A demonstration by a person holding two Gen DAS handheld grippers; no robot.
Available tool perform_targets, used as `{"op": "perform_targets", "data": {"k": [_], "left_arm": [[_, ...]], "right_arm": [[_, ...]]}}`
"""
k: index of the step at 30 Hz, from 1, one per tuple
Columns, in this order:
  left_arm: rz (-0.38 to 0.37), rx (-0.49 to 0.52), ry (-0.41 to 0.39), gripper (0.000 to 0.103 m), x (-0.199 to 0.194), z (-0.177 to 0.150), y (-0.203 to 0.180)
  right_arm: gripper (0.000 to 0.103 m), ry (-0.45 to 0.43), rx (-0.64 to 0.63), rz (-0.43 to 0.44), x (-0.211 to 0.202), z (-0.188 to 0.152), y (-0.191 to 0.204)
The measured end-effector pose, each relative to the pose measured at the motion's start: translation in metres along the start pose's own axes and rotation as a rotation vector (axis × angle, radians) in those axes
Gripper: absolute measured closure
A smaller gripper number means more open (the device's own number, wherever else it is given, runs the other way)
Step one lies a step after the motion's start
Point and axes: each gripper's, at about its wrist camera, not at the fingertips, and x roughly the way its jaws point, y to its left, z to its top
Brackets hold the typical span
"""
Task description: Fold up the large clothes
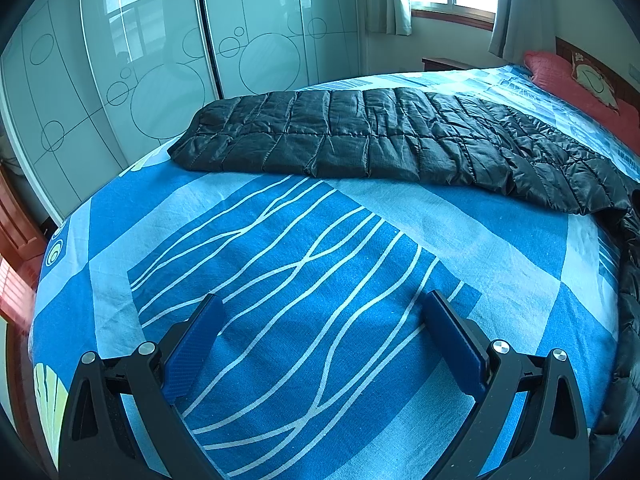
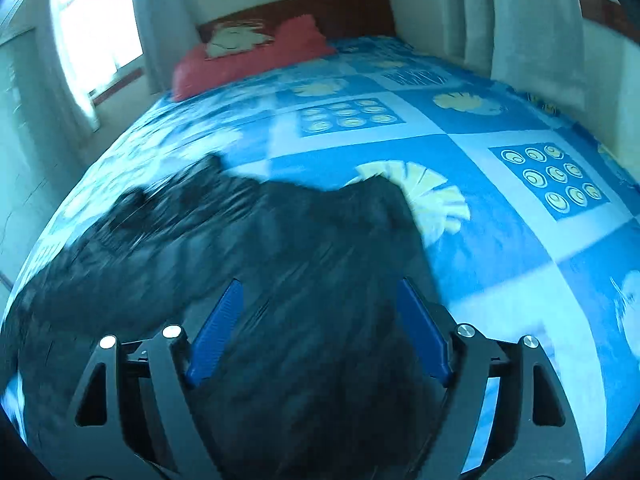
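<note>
**Jacket partly folded, more folds to go**

The right hand-held gripper point(image 2: 320, 332) hangs over the dark jacket point(image 2: 248, 264) with its blue pads spread wide; cloth lies below and between them, but the pads don't look to be pressing on it, though that view is smeared. The left hand-held gripper point(image 1: 320, 344) is wide open too, with nothing in it, over bare bedsheet point(image 1: 280, 240).

The black quilted puffer jacket point(image 1: 380, 140) lies across the bed as a long, narrow, fairly flat band, its far end squared off, the near end rumpled and trailing toward the bed's edge. I'd say one lengthwise fold is made; folding it shorter into a compact bundle is yet to do.
</note>
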Motion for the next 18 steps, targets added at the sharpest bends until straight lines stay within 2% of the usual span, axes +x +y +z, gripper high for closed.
{"op": "perform_targets", "data": {"k": [3, 8, 12, 18], "left_arm": [[0.0, 0.0, 0.0, 0.004, 0.0, 0.0, 0.0], [-0.003, -0.002, 0.002, 0.004, 0.0, 0.0, 0.002], [-0.006, -0.003, 0.004, 0.004, -0.001, 0.0, 0.001], [-0.019, -0.006, 0.031, 0.004, -0.002, 0.003, 0.003]], "right_arm": [[0.024, 0.013, -0.018, -0.018, -0.002, -0.017, 0.012], [0.023, 0.078, -0.07, -0.08, 0.025, -0.035, 0.024], [0.021, 0.065, -0.108, -0.12, 0.03, -0.042, 0.029], [0.02, 0.055, -0.105, -0.111, 0.031, -0.044, 0.025]]}}
